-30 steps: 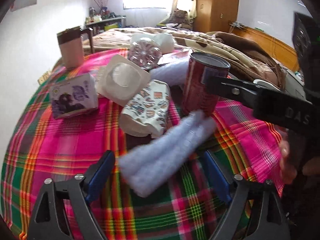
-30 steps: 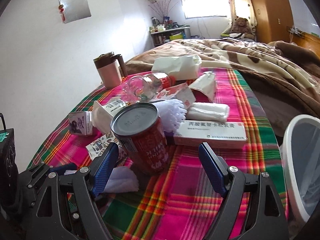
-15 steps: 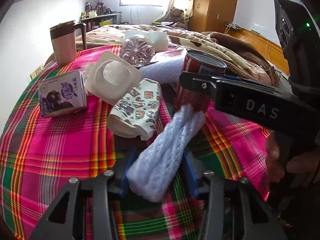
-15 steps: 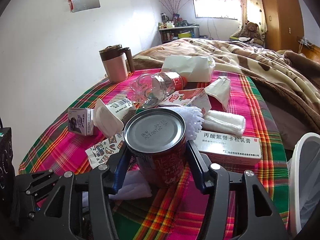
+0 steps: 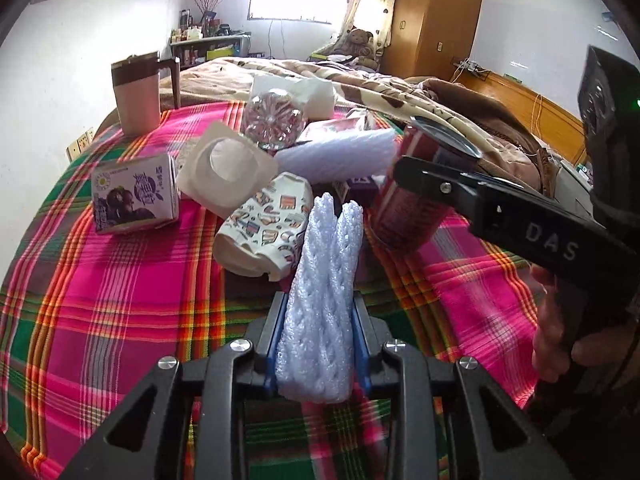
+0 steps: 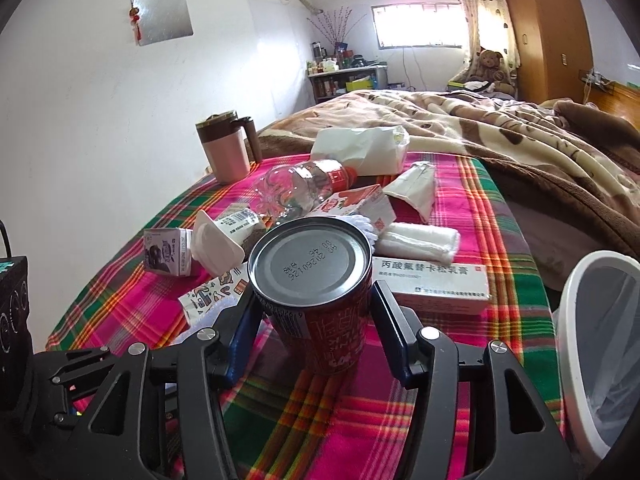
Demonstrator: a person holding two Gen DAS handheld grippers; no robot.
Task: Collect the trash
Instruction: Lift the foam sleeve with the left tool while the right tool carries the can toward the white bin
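Note:
My left gripper (image 5: pixel 318 334) is shut on a pale blue foam net sleeve (image 5: pixel 324 280) and holds it just above the plaid cloth. My right gripper (image 6: pixel 314 322) is shut on a red tin can (image 6: pixel 316 280) with a grey lid, lifted slightly and tilted; the can also shows in the left wrist view (image 5: pixel 416 196), with the right gripper's finger (image 5: pixel 460 188) across it. A white bin with a clear liner (image 6: pixel 600 344) stands at the table's right edge.
On the plaid cloth (image 5: pixel 120 300) lie a patterned paper cup (image 5: pixel 268 232), a white plastic tub (image 5: pixel 224 172), a milk carton (image 5: pixel 134 194), a clear bottle (image 6: pixel 304 188), a medicine box (image 6: pixel 432 284), another foam roll (image 5: pixel 336 156) and a pink mug (image 5: pixel 136 96). A bed lies behind.
Both grippers have closed: the left on the foam sleeve, which now stands straight between the fingers, and the right on the red can, which has risen and tilted.

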